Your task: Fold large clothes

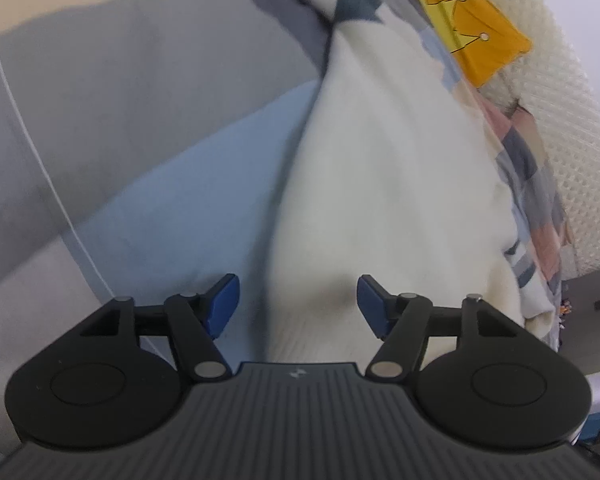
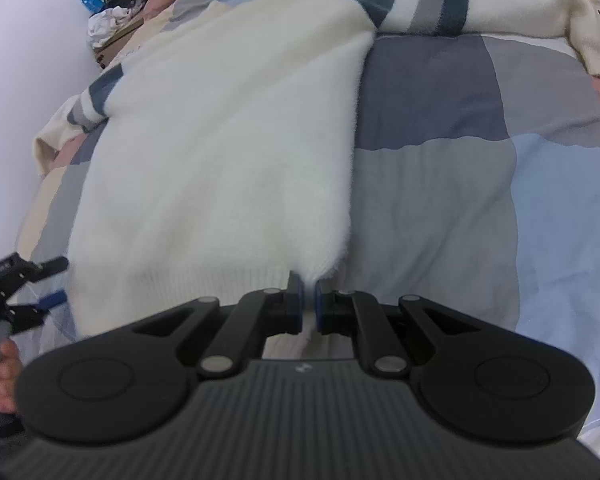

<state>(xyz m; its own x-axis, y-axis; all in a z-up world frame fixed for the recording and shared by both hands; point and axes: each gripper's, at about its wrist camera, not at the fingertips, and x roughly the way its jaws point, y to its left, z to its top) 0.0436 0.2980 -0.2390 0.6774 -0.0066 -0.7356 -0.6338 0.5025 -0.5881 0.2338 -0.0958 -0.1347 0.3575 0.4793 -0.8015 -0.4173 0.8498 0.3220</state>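
A cream sweater [image 2: 228, 148] lies spread flat on the patchwork bedspread [image 2: 440, 168]. The right gripper [image 2: 307, 307] is pinched tight on its hem corner, while the left gripper [image 1: 298, 304] hovers over the hem, fingers wide apart.

Your left wrist cam sits low, right over the sweater [image 1: 380, 200], facing 12 o'clock. Right cam's near the hem, sharing that sweater [image 2: 228, 160].

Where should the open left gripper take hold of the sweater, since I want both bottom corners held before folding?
Grip the ribbed hem at the free bottom corner of the sweater, coming in from the near edge. The hem lies flat on the bedspread, and the right gripper already pinches the other corner; the left gripper is open.
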